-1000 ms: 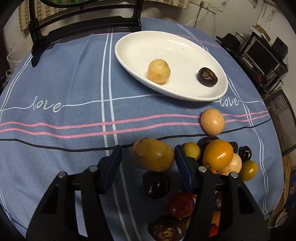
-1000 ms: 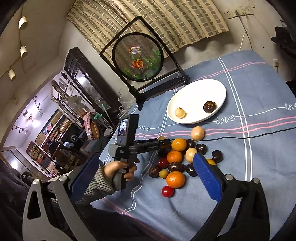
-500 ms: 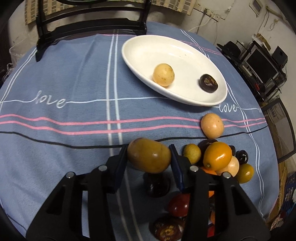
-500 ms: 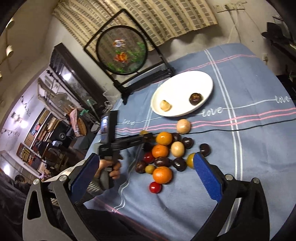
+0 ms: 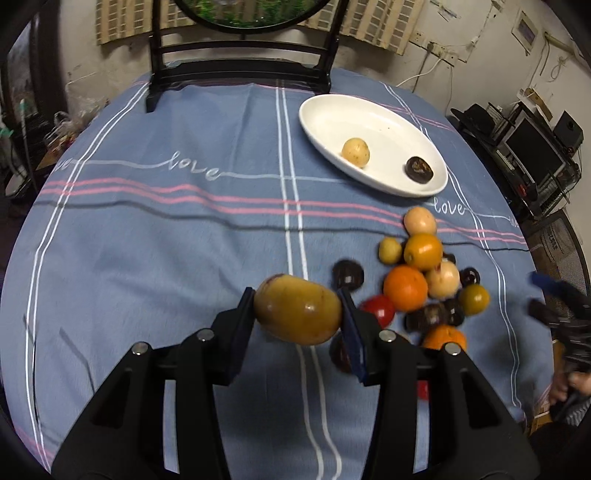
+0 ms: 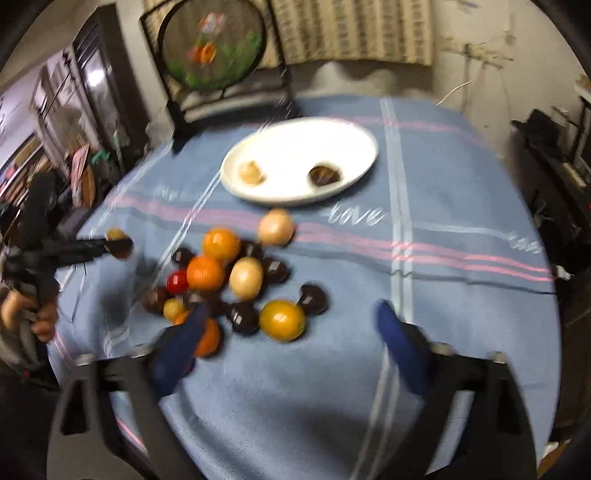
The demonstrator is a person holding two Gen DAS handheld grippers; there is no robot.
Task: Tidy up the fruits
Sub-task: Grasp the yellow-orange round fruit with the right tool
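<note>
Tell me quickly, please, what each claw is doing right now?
Left claw: closed on the yellow-brown fruit.
Right claw: open, holding nothing.

Blue striped tablecloth (image 5: 184, 236), black chair (image 5: 240, 70), woven blinds (image 6: 351, 33)

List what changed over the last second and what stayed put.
The left tongs closed on the yellow-brown fruit and lifted it off the pile. The right tongs, open, dropped toward the pile. The white plate keeps its two fruits.

Blurred fruit pile (image 6: 236, 280) before wide-apart jaws, white plate (image 6: 354, 133) beyond.
</note>
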